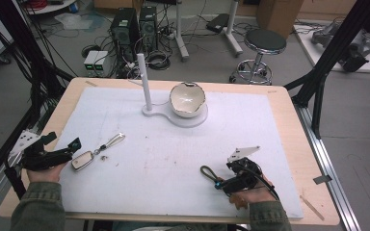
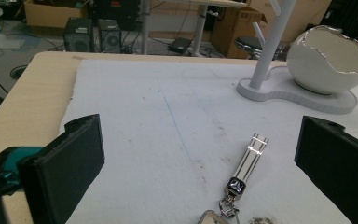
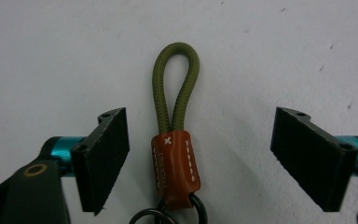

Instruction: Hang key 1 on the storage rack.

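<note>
A keychain with an olive cord loop (image 3: 175, 79), a brown stitched leather sleeve (image 3: 176, 163) and a black ring (image 3: 198, 207) lies on the white mat between the jaws of my right gripper (image 3: 200, 140). The pads stand apart from it on both sides. From above, that olive loop (image 1: 207, 172) pokes out just left of the right gripper (image 1: 221, 184). My left gripper (image 1: 61, 140) rests at the mat's left edge, open and empty. Just ahead of it lies a silver key fob (image 1: 82, 160) with a metal strap (image 2: 249, 156).
A white stand with an upright post (image 1: 146, 79) and a cracked-egg bowl (image 1: 187, 98) sits on its base (image 1: 195, 120) at the back middle of the mat. Bare wooden table edge (image 1: 294, 139) borders the mat. A stool (image 1: 265, 43) and computers stand beyond the table.
</note>
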The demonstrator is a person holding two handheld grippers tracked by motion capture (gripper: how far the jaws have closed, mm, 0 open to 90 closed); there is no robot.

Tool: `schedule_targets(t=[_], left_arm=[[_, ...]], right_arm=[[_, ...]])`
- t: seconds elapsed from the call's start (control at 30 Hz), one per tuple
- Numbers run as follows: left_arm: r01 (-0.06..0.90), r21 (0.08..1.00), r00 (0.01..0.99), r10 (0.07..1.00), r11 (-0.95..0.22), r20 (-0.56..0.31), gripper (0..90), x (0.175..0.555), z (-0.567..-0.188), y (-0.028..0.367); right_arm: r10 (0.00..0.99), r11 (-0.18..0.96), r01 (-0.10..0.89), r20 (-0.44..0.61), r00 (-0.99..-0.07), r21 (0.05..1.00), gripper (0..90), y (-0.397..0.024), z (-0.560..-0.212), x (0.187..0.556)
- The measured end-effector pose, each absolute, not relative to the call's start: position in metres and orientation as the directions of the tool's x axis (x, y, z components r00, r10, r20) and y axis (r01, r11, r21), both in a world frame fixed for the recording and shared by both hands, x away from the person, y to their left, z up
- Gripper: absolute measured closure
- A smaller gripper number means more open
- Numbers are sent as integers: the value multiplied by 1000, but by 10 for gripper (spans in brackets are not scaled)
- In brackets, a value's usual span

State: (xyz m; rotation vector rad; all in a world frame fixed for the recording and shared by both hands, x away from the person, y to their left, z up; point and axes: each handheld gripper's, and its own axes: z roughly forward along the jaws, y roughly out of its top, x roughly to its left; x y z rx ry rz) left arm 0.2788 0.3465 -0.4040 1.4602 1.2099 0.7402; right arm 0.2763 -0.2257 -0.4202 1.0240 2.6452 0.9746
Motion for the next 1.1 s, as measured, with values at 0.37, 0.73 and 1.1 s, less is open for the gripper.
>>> schedule_targets(t=[0.37,0.73,1.1], left_arm=[[292,954,296,943,62,-152,17,279,-404,346],[292,954,296,943,65,-154,17,279,-404,346],[293,954,300,942,59,-150,17,279,-404,346]], right_arm=[[597,587,553,145,-789,591,429,-226,-422,276],[587,629,539,112,-802,561,670,-225,-424,274],[573,650,513,82,-815,561,719,-222,-422,271]])
